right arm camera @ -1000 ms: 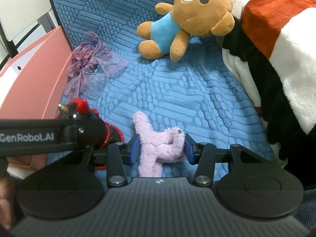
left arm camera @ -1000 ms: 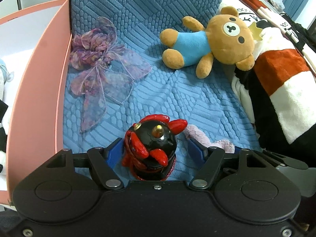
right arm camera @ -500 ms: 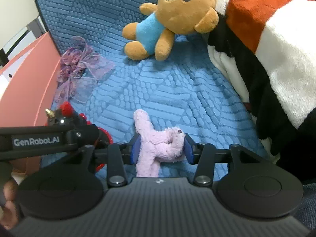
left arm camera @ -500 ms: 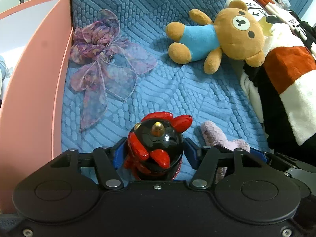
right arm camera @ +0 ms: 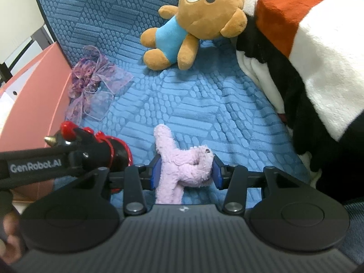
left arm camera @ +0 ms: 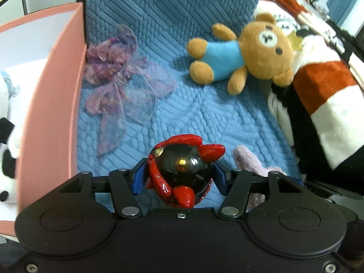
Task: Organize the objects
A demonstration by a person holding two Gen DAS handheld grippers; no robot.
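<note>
Nearest the left wrist camera: the left gripper (left arm camera: 179, 174) has its jaws clamped on a glossy red-and-black figurine (left arm camera: 182, 173), blue pads pressed to both its sides.
Change on the left: a second ago those jaws stood wider, clear of the figurine; they have since closed in and settled, so the grasp looks made.
Nearest the right wrist camera: the right gripper (right arm camera: 184, 170) has its jaws clamped on a pink plush toy (right arm camera: 179, 166), which bulges between the pads; this grip is unchanged over the last second.
Between the two: the held toys sit just beside each other, low over the blue quilted bed cover (right arm camera: 204, 113).
Meaning for the task: both hands now carry something, so the next step is likely a lift and carry to the box.
Left side: a pink storage box (left arm camera: 56, 104), open, with a black-and-white plush (left arm camera: 6, 159) already inside.
Middle distance: a purple organza bow (left arm camera: 118, 84) lies on the cover against the box wall.
Farther back: a brown teddy bear (left arm camera: 245, 54) in a blue shirt lies on its side, not yet collected.
Far right: a striped fleece blanket (right arm camera: 307, 52), bunched up beside the bear.
</note>
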